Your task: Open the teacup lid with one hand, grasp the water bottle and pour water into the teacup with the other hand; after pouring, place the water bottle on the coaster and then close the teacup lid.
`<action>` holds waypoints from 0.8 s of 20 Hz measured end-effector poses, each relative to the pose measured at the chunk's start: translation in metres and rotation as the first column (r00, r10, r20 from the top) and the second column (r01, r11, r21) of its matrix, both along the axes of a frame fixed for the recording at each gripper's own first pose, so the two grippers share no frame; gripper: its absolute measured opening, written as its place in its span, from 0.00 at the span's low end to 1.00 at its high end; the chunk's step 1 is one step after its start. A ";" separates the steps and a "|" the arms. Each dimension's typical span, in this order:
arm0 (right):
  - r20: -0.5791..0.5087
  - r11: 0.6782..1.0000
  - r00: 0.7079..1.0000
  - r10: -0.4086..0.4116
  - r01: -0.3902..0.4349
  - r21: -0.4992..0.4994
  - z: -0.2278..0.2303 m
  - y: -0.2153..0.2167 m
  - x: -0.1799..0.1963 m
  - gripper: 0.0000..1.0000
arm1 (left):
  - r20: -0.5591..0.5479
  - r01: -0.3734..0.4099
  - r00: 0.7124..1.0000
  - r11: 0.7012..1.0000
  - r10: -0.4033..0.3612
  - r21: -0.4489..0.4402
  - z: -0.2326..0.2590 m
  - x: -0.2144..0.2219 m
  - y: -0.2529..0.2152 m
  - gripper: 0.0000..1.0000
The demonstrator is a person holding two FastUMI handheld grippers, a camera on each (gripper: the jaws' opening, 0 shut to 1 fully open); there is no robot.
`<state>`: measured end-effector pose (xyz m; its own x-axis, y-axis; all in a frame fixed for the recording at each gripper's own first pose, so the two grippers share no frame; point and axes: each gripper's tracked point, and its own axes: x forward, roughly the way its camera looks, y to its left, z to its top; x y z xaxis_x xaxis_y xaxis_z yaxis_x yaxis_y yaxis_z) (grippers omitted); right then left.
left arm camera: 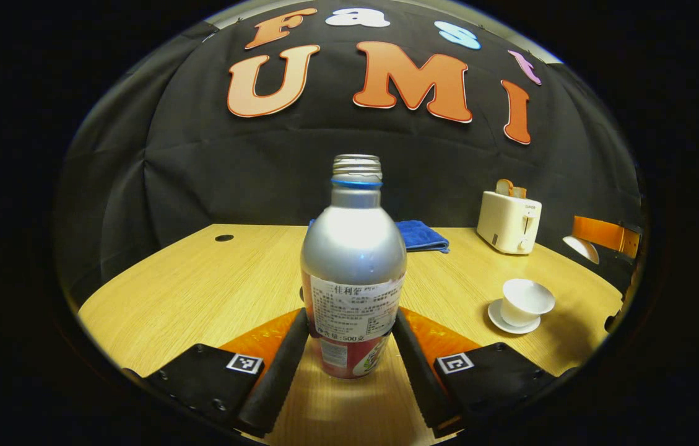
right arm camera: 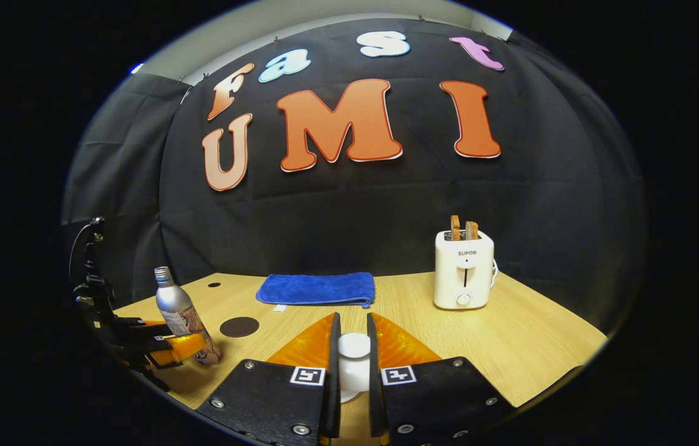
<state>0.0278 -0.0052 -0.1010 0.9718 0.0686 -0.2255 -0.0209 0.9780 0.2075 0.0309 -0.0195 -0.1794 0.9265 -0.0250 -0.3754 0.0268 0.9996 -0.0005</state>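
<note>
A silver water bottle (left arm camera: pixel 353 248) with no cap stands upright between the fingers of my left gripper (left arm camera: pixel 351 317), which is shut on its labelled lower part. Its base is at or just above the table. The white teacup (left arm camera: pixel 525 300) sits uncovered on its saucer to the right. My right gripper (right arm camera: pixel 353 322) is shut on the white teacup lid (right arm camera: pixel 354 353) and holds it above the table. In the left gripper view it appears at the far right as the right gripper (left arm camera: pixel 603 238) with the lid (left arm camera: pixel 581 249). The dark round coaster (right arm camera: pixel 239 326) lies beside the bottle (right arm camera: pixel 177 310) and the left gripper (right arm camera: pixel 176 347).
A folded blue cloth (right arm camera: pixel 317 288) lies at the back of the wooden table (right arm camera: pixel 510 347). A white toaster (right arm camera: pixel 464 269) holding two slices of bread stands at the back right. A small round hole (left arm camera: pixel 223 238) is in the tabletop near the far left.
</note>
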 end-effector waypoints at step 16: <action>0.016 0.998 0.998 -0.060 0.061 -0.027 0.003 -0.049 -0.020 0.18 | -0.085 0.222 0.973 0.768 -0.214 0.600 0.012 0.018 -0.057 0.84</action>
